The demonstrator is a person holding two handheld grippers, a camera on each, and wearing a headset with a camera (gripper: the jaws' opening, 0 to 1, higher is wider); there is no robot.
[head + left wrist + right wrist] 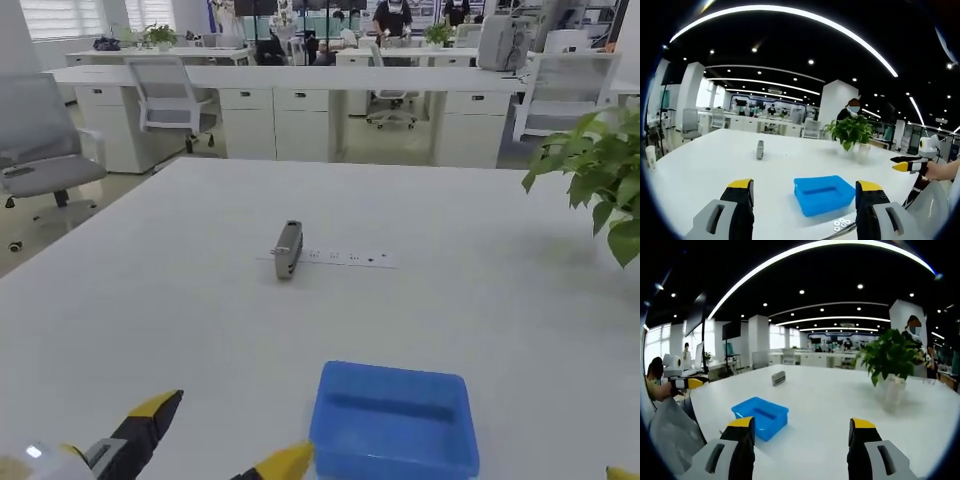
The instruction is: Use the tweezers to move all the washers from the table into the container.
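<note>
A blue rectangular container (392, 420) sits on the white table (150, 300) near its front edge. Several small metal washers (842, 223) lie on the table in front of the container, beside thin metal tweezers (845, 232). My left gripper (805, 186) is open with nothing between its yellow-tipped fingers; it hovers left of the container (822, 192) and enters the head view at bottom left (228, 430). My right gripper (801, 423) is open and holds nothing, off to the right of the container (761, 415).
A grey oblong object (288, 248) lies mid-table beside a white strip with small marks (345, 258). A potted plant (600, 175) stands at the table's right edge. Office chairs and desks stand behind, with people at the far desks.
</note>
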